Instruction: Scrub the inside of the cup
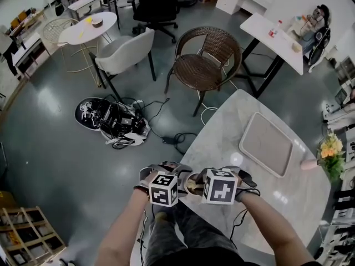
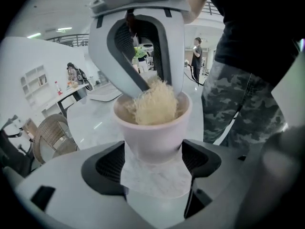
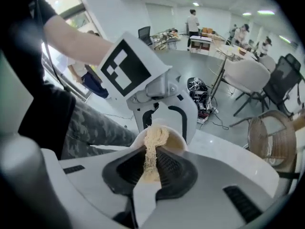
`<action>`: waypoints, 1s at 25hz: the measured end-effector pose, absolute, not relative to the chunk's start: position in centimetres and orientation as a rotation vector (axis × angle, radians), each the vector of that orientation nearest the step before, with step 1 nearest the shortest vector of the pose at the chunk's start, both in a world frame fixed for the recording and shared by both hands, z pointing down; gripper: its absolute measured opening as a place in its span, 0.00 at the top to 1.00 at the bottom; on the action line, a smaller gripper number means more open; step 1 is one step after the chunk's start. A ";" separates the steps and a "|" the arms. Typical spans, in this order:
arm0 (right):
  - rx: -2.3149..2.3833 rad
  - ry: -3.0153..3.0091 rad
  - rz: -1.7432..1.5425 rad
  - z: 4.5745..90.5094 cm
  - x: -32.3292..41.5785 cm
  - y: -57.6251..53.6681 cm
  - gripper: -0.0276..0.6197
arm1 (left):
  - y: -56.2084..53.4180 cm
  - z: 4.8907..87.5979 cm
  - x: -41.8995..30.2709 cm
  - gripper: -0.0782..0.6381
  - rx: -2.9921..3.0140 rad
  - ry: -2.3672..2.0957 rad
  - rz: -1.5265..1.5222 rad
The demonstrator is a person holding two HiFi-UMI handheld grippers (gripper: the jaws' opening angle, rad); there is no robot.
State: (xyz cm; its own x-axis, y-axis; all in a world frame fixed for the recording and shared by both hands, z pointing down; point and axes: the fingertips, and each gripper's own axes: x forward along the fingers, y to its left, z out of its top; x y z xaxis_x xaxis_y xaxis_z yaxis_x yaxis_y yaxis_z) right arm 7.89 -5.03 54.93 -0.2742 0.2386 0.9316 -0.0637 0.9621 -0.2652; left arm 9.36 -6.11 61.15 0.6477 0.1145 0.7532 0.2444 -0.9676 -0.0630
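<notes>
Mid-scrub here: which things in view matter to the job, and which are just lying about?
In the job: pale pink cup, straw-coloured fibrous scrubber, left gripper, right gripper.
Lying about: beige rectangular tray, yellow flowers, brown wicker chair.

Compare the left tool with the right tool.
The left tool clamps the cup from outside, jaws wide; the right tool pinches a fibrous scrubber, jaws nearly together. The left tool sits beside it; the right tool dips in from above. Both meet at the cup.
</notes>
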 end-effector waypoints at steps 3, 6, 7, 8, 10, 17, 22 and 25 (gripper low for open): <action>-0.037 -1.893 0.400 53.7 8.1 -5.8 0.86 | -6.9 61.2 9.0 0.35 -2.706 -0.259 -1.242; 0.035 -1.937 0.448 53.2 8.4 -6.7 0.86 | -7.6 61.0 8.2 0.35 -2.777 -0.132 -1.240; 0.047 -1.946 0.441 53.2 8.4 -6.9 0.86 | -7.7 60.9 7.8 0.35 -2.823 -0.065 -1.227; 0.050 -1.951 0.420 53.1 8.5 -6.9 0.86 | -7.7 60.7 7.5 0.35 -2.875 0.013 -1.203; 0.030 -1.950 0.314 53.2 8.6 -7.0 0.86 | -7.5 60.2 7.1 0.35 -2.966 0.191 -1.134; -0.067 -1.798 -0.031 56.2 8.5 -6.7 0.86 | -6.2 59.7 9.2 0.34 -2.898 0.825 -1.110; -0.035 -1.788 0.036 56.7 8.2 -6.4 0.86 | -7.1 59.5 10.3 0.33 -2.759 1.087 -1.174; -0.004 -1.799 0.109 56.4 8.1 -6.2 0.86 | -7.2 59.6 10.3 0.32 -2.737 1.111 -1.187</action>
State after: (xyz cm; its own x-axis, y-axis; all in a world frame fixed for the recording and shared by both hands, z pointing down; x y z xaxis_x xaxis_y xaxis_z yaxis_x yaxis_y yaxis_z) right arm 8.07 -6.15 56.43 -0.2298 0.0618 0.9713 -0.0561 0.9955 -0.0766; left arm 10.35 -7.15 59.64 0.4784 -0.5843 0.6555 -0.6153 -0.7556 -0.2245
